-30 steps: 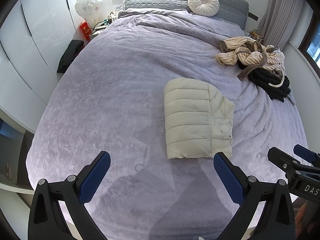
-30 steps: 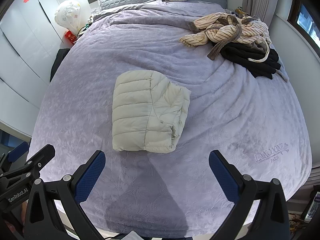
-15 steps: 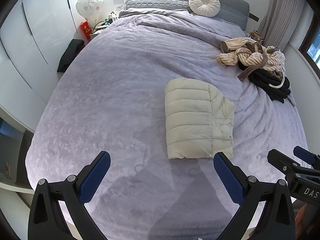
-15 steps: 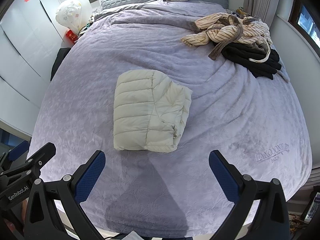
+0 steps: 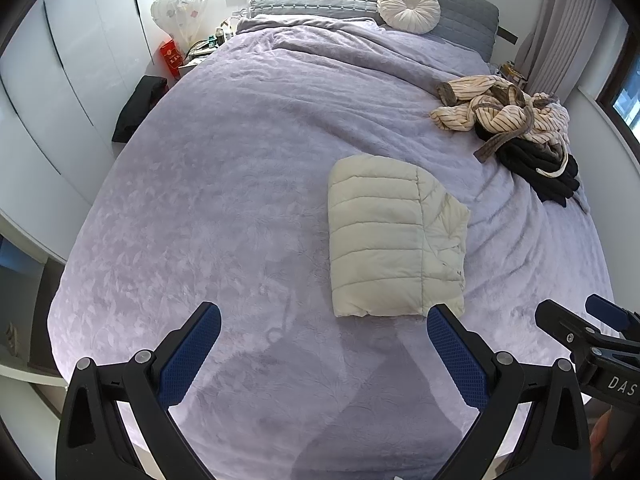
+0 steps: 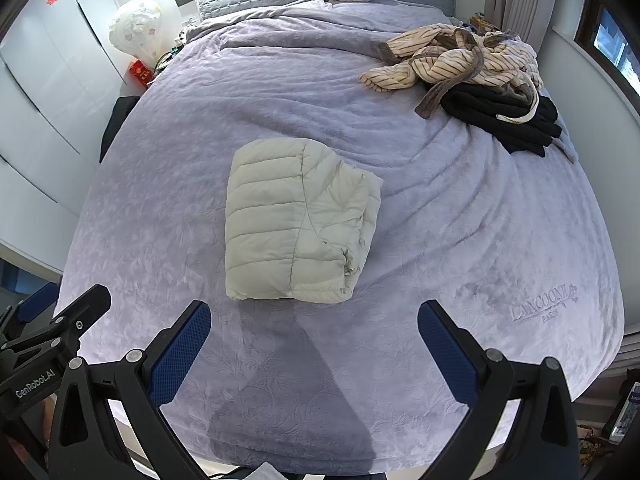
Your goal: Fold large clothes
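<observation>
You have the pale puffer jacket (image 6: 296,220) folded into a compact rectangle in the middle of the bed (image 6: 460,240), so that piece looks finished. Your left gripper (image 5: 320,348) and right gripper (image 6: 314,340) both hover above the foot of the bed, jaws spread wide and holding nothing. What looks left is the heap near the far right edge: a striped robe (image 6: 452,60) lying on dark clothes (image 6: 508,120), both unfolded.

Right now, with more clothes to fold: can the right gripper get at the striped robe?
Probably yes: right gripper is open and empty, and nothing blocks the striped robe, though it lies far across the bed.
</observation>
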Demonstrator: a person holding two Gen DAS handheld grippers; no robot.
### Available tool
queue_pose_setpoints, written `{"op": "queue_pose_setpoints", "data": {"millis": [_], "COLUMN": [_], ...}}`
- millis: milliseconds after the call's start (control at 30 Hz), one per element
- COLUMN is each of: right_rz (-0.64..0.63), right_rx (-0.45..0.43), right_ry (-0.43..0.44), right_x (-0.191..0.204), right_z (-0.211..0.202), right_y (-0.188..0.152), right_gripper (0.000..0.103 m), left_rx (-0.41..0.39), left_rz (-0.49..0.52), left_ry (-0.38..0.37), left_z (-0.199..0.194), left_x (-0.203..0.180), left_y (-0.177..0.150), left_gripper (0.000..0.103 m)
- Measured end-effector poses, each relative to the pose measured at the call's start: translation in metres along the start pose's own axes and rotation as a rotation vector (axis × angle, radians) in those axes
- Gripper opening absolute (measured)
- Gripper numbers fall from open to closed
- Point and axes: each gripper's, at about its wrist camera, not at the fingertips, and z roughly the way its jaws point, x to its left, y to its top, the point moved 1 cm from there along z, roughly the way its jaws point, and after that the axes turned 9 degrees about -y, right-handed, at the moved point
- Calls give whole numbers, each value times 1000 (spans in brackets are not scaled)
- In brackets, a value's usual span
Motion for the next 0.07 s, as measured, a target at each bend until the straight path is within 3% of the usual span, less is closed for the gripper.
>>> {"op": "queue_pose_setpoints", "data": {"millis": [67], "right_rz": [0], "right_rx": [1], "right_ry": [0], "right_x": [0], "right_z": [0], "right_y": [-1], "right_gripper": [103], "left_rx": [1], "left_rz": [-3], "left_ry": [0], "left_z": [0], "left_x": [0], "left_y": [0], "left_gripper": [103]}}
